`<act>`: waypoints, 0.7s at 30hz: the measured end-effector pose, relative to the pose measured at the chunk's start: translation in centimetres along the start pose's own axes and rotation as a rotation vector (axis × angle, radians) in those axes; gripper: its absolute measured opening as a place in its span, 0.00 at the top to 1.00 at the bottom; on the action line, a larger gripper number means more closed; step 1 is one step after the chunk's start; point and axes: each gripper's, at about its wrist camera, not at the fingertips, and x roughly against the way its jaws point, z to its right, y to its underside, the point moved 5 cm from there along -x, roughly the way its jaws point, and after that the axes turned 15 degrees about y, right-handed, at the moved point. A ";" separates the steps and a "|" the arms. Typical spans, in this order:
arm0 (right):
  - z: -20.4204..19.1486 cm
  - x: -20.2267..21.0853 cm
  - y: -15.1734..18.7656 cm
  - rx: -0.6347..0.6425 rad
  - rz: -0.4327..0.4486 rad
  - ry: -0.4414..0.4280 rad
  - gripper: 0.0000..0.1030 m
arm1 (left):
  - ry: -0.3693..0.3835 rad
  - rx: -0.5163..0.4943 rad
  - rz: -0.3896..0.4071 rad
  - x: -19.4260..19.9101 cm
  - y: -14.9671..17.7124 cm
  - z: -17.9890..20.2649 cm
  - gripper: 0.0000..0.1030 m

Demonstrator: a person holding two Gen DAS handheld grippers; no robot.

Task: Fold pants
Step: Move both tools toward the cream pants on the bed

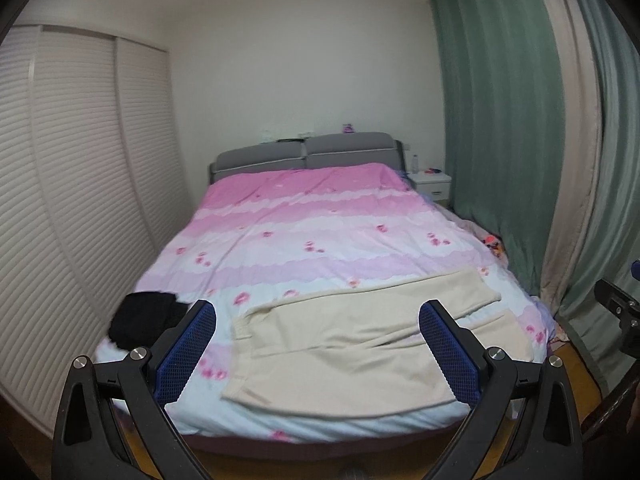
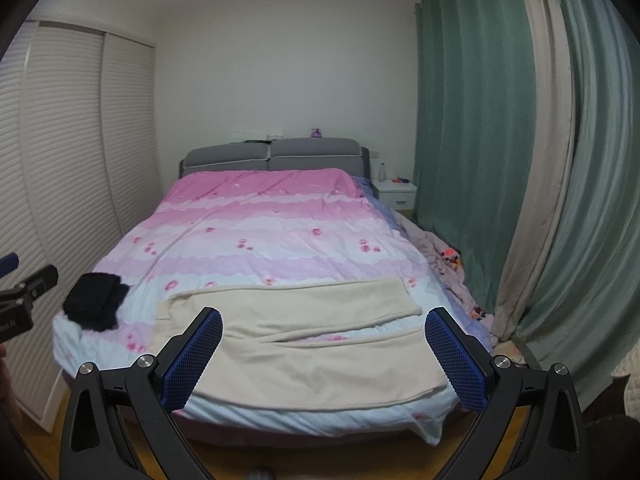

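Both grippers, left gripper (image 1: 318, 322) and right gripper (image 2: 324, 330), hover with jaws apart and empty. Cream pants (image 1: 360, 344) lie spread across the bed's (image 1: 304, 236) foot, 1 black garment (image 1: 146, 314) lying beside them.

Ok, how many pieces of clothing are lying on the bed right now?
2. Cream pants are spread flat across the foot of the bed, and a black folded garment sits at the foot's left corner. Others could be hidden under the pink duvet.

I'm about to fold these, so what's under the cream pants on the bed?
The cream pants lie flat on the pink floral duvet, which shows around them. Whatever sits directly beneath the fabric is covered.
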 end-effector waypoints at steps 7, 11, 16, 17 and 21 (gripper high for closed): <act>0.8 -8.6 -2.0 0.011 -0.052 0.099 0.01 | 0.112 -0.063 -0.038 -11.6 -2.9 2.5 0.00; 0.7 -14.4 -3.6 0.013 -0.085 0.146 0.01 | 0.184 -0.107 -0.059 -19.1 -4.9 3.5 0.00; 0.3 -20.9 -5.9 0.022 -0.114 0.188 0.01 | 0.271 -0.154 -0.088 -27.8 -7.3 5.2 0.00; 0.2 -22.1 -6.4 0.027 -0.114 0.196 0.01 | 0.278 -0.165 -0.093 -29.0 -7.6 5.6 0.00; -0.4 -26.8 -7.7 0.071 -0.126 0.213 0.01 | 0.305 -0.205 -0.112 -34.4 -8.6 7.1 0.00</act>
